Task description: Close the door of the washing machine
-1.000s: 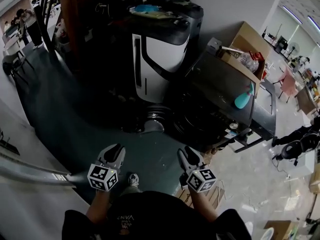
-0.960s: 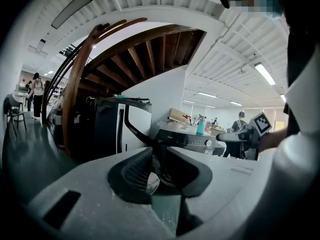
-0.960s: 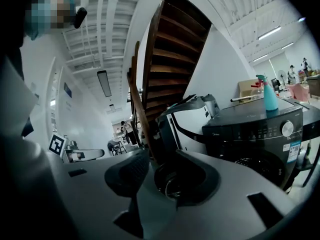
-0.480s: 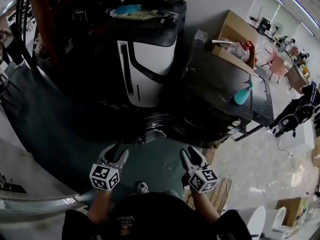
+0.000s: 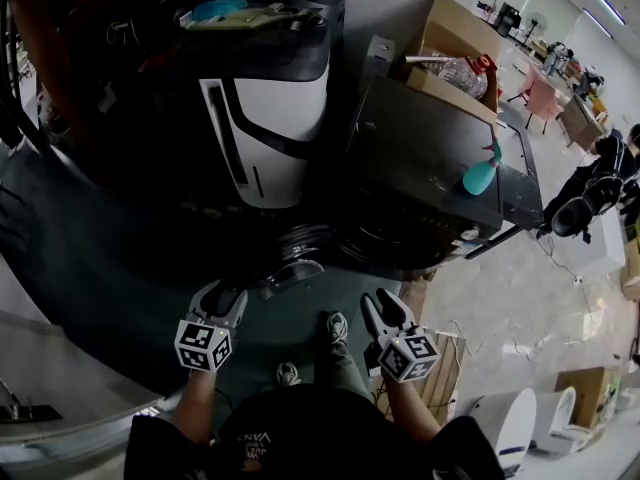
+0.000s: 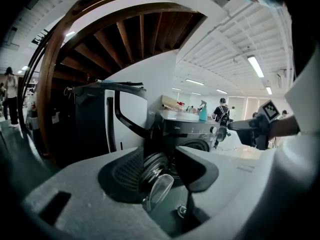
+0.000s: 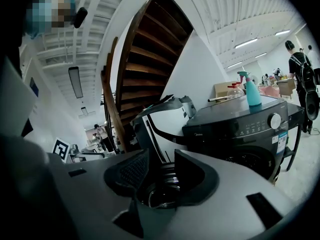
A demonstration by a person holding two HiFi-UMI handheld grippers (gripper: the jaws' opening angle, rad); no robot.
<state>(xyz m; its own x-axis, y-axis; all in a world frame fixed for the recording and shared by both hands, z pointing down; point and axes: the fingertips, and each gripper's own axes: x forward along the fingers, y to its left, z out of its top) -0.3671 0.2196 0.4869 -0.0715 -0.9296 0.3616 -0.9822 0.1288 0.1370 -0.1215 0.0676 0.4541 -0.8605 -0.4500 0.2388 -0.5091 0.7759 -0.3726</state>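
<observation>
Down by the washing machine, its open door seems glassy, so the left tool or right tool, jaws just opened apart and empty, may skid off, leaving it unlatched.

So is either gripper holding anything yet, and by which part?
Nothing held. The left gripper and right gripper have both just been opening; fingers apart, nothing between them. The washing machine door stands open ahead, untouched.
</observation>
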